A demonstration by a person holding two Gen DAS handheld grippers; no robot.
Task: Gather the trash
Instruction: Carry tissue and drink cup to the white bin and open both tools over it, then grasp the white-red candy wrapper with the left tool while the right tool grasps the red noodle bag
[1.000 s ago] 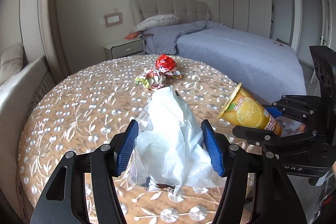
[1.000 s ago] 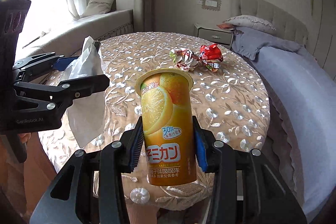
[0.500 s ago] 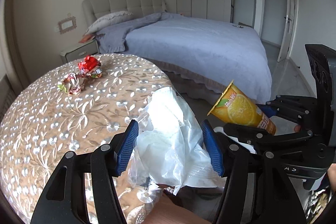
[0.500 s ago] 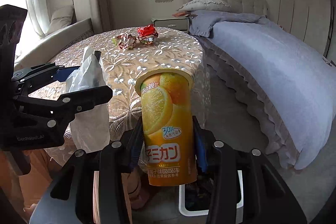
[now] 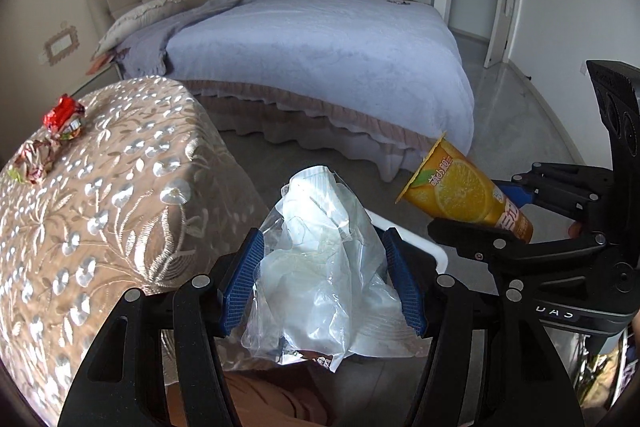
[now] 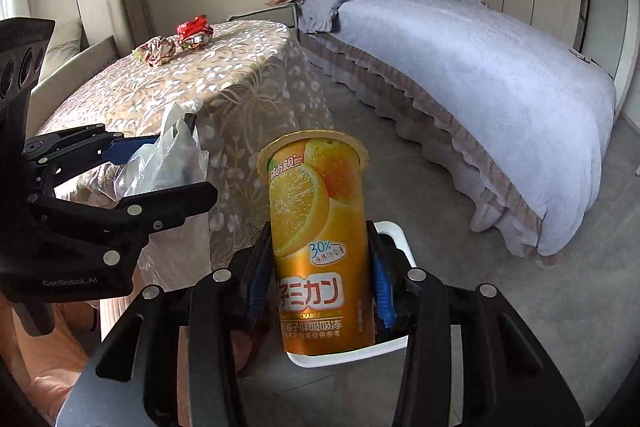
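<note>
Both tongs have swung away from the bench (image 6: 224, 75) and now hang over the floor beside it, above a white bin (image 6: 400, 239). Left tongs (image 5: 322, 283) pinch a crumpled plastic bag (image 5: 324, 267). Right tongs (image 6: 320, 283) clamp an orange cup (image 6: 320, 243). Two wrappers (image 6: 176, 41) lie on the bench.

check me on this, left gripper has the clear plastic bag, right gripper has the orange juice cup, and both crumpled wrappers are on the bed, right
Not quite. The red crumpled wrapper and the silvery crumpled wrapper lie on the embroidered beige tablecloth, not the bed, as the right wrist view shows. The rest holds.
</note>
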